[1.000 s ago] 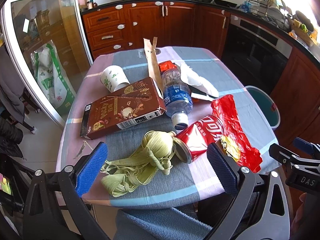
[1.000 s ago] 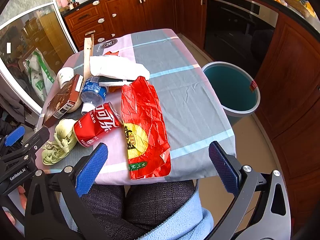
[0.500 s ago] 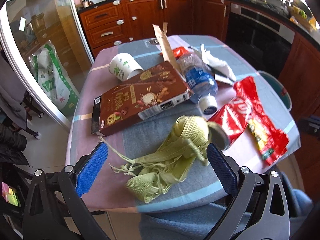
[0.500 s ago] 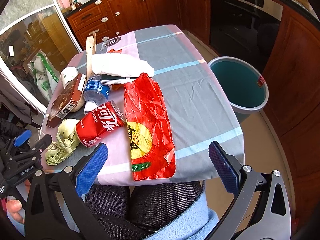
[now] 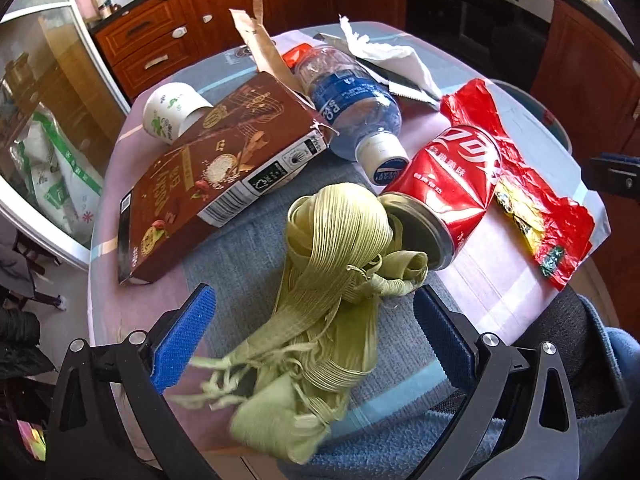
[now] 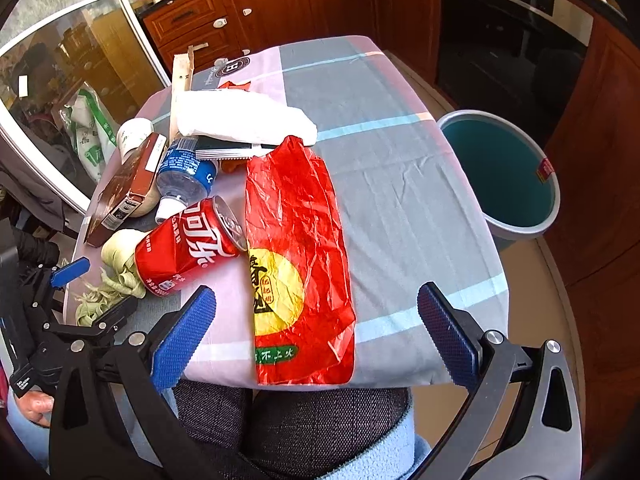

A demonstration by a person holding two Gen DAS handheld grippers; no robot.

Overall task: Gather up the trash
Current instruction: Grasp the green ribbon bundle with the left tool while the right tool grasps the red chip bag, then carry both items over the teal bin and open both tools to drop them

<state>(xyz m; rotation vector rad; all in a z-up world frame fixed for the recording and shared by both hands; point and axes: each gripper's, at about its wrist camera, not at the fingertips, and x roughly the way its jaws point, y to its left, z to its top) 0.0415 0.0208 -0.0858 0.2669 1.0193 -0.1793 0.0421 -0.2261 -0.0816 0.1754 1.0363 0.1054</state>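
My left gripper (image 5: 310, 336) is spread wide, its blue pads on either side of the pale green leaf bundle (image 5: 332, 280) at the near edge of the tabletop (image 6: 384, 160). A red can (image 5: 448, 184) touches the bundle. My right gripper (image 6: 316, 336) is also spread and holds nothing, over the red wrapper (image 6: 296, 240). The teal bin (image 6: 504, 172) stands on the floor beside the table.

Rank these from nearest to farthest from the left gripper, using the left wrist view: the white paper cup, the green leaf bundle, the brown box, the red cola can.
1. Green leaf bundle: lies between the open jaws of the left gripper.
2. Red cola can: just beyond the bundle, to the right.
3. Brown box: left of centre, lying tilted.
4. White paper cup: far left, behind the box.
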